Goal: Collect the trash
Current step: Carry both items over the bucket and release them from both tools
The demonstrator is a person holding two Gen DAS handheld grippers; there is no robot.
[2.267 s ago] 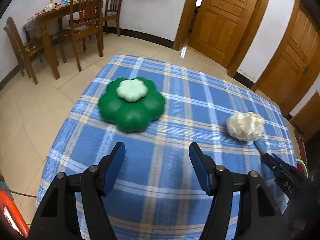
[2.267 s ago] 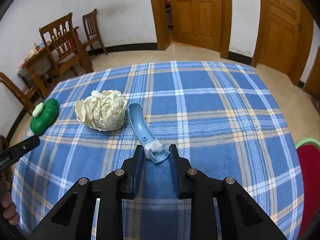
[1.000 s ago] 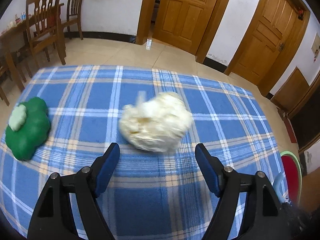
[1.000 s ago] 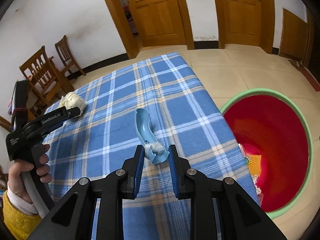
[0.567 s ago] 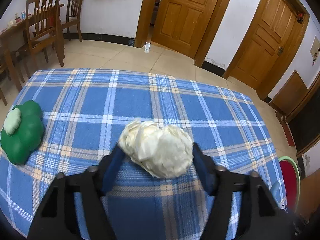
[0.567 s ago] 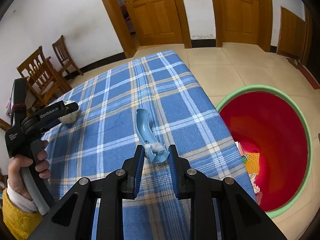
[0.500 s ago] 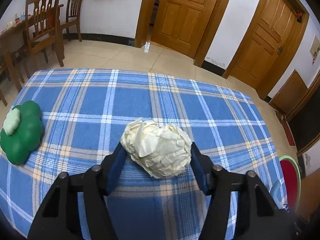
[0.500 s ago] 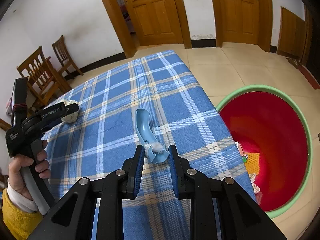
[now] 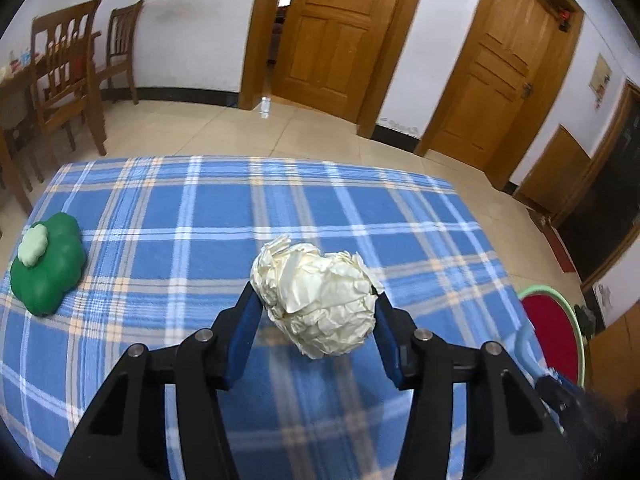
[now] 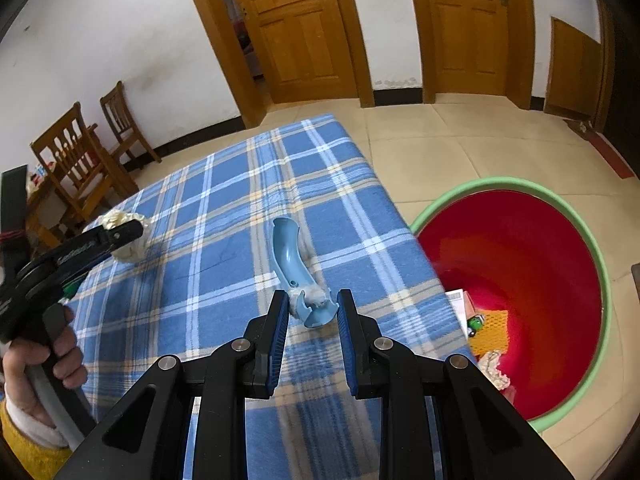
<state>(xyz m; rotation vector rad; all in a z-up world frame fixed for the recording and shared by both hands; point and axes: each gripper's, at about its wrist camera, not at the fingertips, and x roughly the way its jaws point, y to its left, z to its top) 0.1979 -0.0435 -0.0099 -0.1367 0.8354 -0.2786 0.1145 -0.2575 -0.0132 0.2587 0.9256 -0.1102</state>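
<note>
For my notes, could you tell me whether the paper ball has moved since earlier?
Yes. The paper ball has left its spot right of the green toy and sits in the left tongs.

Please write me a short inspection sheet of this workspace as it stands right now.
Surface: table under a blue plaid cloth.
Job's things: crumpled paper ball; curved blue plastic piece; red bin with green rim on the floor beside the table, some rubbish already inside.
Clutter: green flower-shaped container with pale lid near the cloth's left edge.
Grippers: left hand-held gripper has just been closing, its pads are on the paper ball; right hand-held gripper is shut on the blue piece's near end.
Cables: nothing seen.
Surroundings: wooden doors, wooden chairs, tiled floor.
</note>
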